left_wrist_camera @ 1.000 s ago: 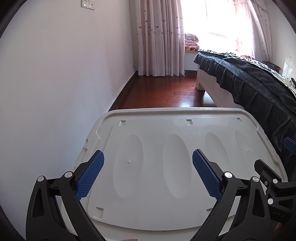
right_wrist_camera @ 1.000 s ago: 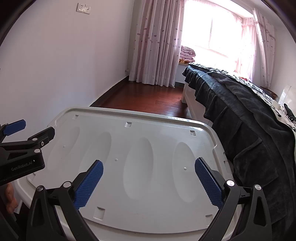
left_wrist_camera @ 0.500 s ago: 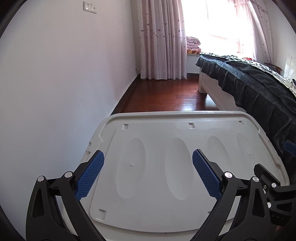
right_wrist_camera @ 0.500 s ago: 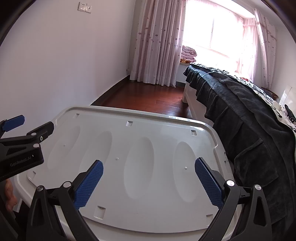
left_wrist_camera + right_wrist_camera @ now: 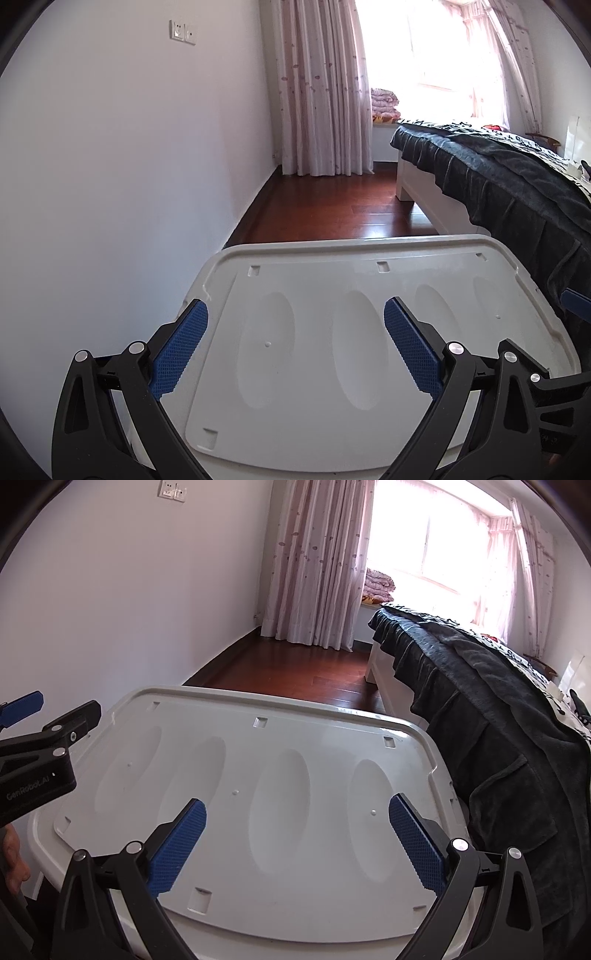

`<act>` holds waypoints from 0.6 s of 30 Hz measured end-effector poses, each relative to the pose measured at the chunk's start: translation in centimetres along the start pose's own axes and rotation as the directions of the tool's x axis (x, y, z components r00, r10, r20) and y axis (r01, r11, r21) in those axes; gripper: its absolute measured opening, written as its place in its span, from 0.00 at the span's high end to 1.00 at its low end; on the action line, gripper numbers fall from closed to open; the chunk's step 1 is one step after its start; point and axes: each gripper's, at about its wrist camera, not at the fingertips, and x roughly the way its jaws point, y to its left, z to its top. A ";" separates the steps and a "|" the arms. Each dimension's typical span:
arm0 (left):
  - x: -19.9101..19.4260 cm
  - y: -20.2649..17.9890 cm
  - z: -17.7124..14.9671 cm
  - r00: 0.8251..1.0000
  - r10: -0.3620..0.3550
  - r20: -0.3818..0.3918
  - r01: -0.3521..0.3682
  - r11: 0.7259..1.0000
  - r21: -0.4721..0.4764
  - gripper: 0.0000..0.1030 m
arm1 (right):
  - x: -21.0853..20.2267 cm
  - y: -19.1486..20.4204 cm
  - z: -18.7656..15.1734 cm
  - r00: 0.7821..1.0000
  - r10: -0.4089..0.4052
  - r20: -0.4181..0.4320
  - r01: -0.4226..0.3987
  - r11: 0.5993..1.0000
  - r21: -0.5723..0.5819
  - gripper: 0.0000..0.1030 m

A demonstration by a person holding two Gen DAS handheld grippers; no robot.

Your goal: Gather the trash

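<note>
A bedroom in a home.
We see a bed (image 5: 509, 184) under a dark blanket (image 5: 491, 716), long curtains (image 5: 325, 92) at a bright window (image 5: 436, 542), folded quilts (image 5: 384, 103) on the sill, a wood floor (image 5: 340, 214) and a wall socket (image 5: 183, 32).

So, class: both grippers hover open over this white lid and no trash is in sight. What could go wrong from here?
1. The two grippers sit close together: the left gripper and right gripper might collide.
2. The dark blanket hangs against the white lid on the right and could snag a finger.
3. The lid's smooth surface may let fingers slip.
</note>
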 end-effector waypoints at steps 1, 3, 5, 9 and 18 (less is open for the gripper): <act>0.0 0.0 0.0 1.000 0.001 -0.002 -0.001 1.000 -0.003 0.09 | 0.0 0.0 0.0 1.000 0.000 -0.001 0.000 1.000 -0.001 0.05; 0.1 0.0 0.1 1.000 0.001 -0.007 -0.001 1.000 -0.008 0.09 | 0.0 0.0 -0.1 1.000 -0.001 -0.003 0.001 1.000 -0.003 0.05; 0.3 0.1 0.0 1.000 0.011 -0.015 -0.011 1.000 -0.013 0.09 | 0.0 0.0 -0.1 1.000 0.001 -0.003 -0.001 1.000 -0.003 0.05; 0.6 0.1 0.0 0.999 0.008 -0.035 -0.008 1.000 -0.010 0.09 | 0.0 0.1 -0.1 1.000 0.000 -0.003 0.000 1.000 -0.005 0.05; 0.8 -0.2 -0.1 0.999 0.002 -0.047 -0.002 1.000 0.016 0.09 | 0.1 0.1 -0.2 1.000 -0.001 -0.003 0.001 1.000 -0.005 0.05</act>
